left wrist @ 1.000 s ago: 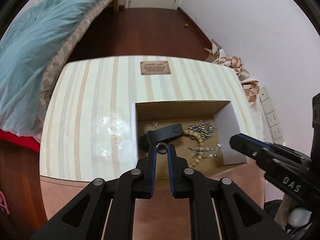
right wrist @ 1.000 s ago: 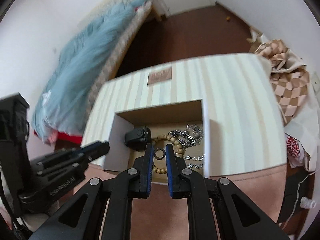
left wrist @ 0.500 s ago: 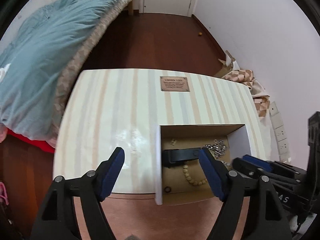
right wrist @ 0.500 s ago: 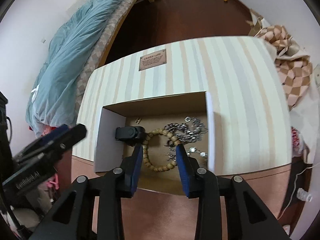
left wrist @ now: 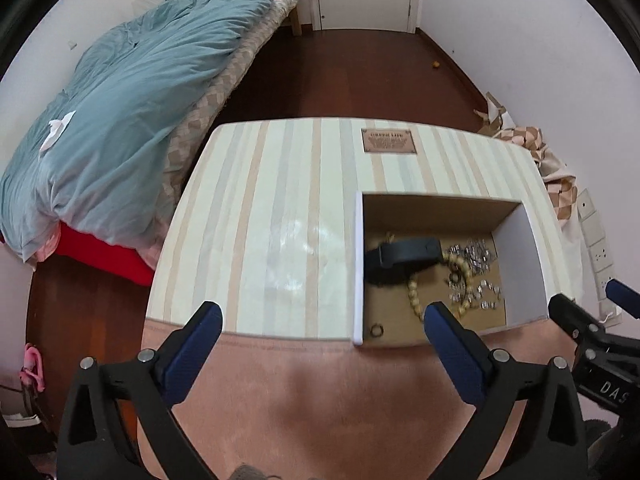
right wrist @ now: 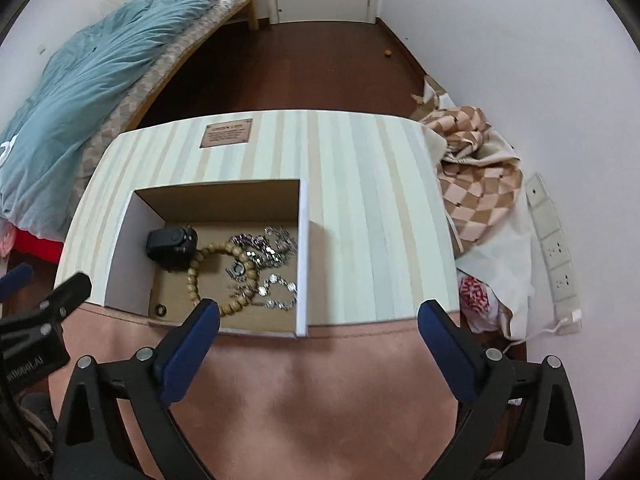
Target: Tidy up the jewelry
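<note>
An open cardboard box (left wrist: 524, 256) (right wrist: 120, 248) sits on the striped table near its front edge. Inside lie a black watch (left wrist: 404, 254) (right wrist: 172, 244), a wooden bead bracelet (left wrist: 416, 300) (right wrist: 216, 268), silver chains (left wrist: 476, 268) (right wrist: 272, 264) and two small dark rings: one in the front left corner (left wrist: 376, 330) (right wrist: 161, 309), one on the beads (right wrist: 239, 269). My left gripper (left wrist: 322, 326) is open and empty, above the table's front edge. My right gripper (right wrist: 318, 318) is open and empty, just in front of the box.
The striped table (left wrist: 260, 220) (right wrist: 380, 208) carries a brown label plate (left wrist: 388, 141) (right wrist: 227, 135). A bed with a blue duvet (left wrist: 112, 120) stands left. Checkered fabric bags (right wrist: 476, 168) and a power strip (right wrist: 554, 248) lie right. Dark wood floor behind.
Both grippers were shut, each on a small ring, over the box. Both opened wide, the rings now lie in the box, and both grippers pulled back and up.
</note>
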{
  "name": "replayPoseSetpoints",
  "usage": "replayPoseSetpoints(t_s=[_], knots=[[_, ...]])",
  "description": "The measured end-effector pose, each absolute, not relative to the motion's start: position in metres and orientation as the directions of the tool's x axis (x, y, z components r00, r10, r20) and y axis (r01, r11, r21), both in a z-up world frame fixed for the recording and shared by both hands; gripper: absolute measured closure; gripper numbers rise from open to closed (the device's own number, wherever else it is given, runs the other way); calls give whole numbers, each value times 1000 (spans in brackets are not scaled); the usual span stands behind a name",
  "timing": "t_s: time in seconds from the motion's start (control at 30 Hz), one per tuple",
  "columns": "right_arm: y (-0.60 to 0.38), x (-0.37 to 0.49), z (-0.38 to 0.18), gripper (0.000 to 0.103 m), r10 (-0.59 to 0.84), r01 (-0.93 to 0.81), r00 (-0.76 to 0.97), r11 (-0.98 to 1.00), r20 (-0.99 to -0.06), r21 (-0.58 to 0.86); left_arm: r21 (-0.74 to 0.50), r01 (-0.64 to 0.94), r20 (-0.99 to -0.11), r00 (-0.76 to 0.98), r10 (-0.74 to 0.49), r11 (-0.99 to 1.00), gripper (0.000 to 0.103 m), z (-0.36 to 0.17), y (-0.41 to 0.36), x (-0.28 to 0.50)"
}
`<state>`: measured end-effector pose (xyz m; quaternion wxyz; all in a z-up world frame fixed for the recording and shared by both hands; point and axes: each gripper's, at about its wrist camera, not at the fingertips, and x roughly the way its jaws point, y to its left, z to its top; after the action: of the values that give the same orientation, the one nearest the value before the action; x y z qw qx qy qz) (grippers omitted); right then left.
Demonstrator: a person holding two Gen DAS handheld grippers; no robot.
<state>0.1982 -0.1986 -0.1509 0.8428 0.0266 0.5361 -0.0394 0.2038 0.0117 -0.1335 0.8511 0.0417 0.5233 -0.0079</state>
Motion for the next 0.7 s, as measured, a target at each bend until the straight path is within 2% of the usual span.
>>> replayPoseSetpoints(t_s=[0.27, 0.7], knots=[[-202, 160, -115, 2, -55, 118, 457, 993, -888, 0, 56, 64, -870, 493, 17, 996, 0, -99, 7, 167], [-188, 62, 6, 2, -77, 117, 622, 993, -780, -5, 12, 66, -793, 608, -31, 998, 0, 6, 13, 79]])
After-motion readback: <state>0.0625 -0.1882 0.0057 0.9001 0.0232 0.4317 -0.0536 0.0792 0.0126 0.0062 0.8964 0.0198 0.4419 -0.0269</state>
